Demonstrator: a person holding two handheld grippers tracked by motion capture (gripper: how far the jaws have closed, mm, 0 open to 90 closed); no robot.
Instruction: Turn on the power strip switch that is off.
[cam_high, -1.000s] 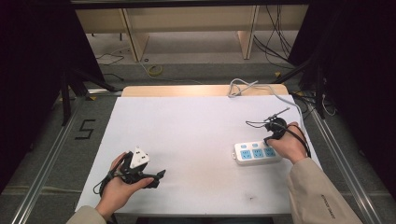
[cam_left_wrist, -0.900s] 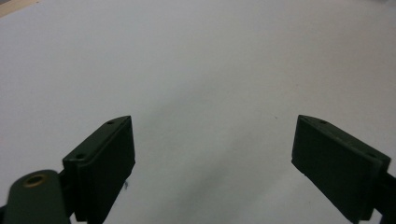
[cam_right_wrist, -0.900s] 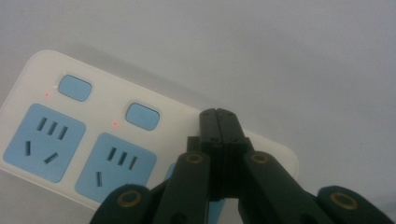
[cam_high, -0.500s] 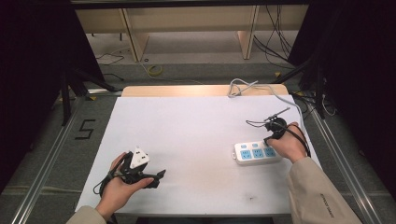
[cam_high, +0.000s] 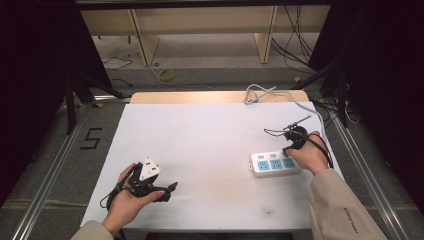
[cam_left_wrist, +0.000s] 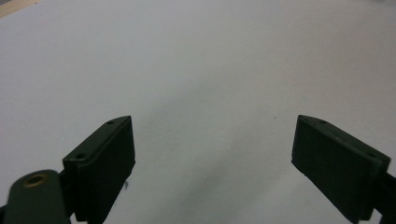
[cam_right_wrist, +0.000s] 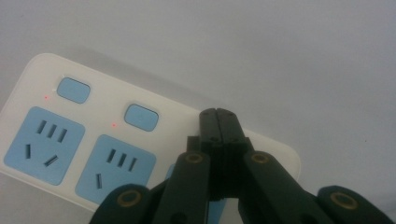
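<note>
Two hands come in from the near edge of the white table, each holding a gripper, and they sit well apart at opposite sides. The right hand lies with its sleeve angled in from the near right corner, and the right gripper points down over the white power strip, whose far end is beside the hand. In the right gripper view its jaws are pressed flat together with nothing between them, their tips over the strip's top face, between the second blue switch and the rounded end; whether the tips touch the plastic I cannot tell. Two blue sockets and two blue switches with small red lights lie to the left of the jaws there, while a third socket is mostly hidden behind the gripper's linkage. In the high view the hand covers the strip's right end, and the white cable runs from behind the hand towards the far edge of the table. The left hand rests near the near left corner, its gripper lying low and pointing rightwards across the table. In the left gripper view its jaws stand wide apart with only bare tabletop between and beyond them; both jaws are cut off by the bottom edge.
</note>
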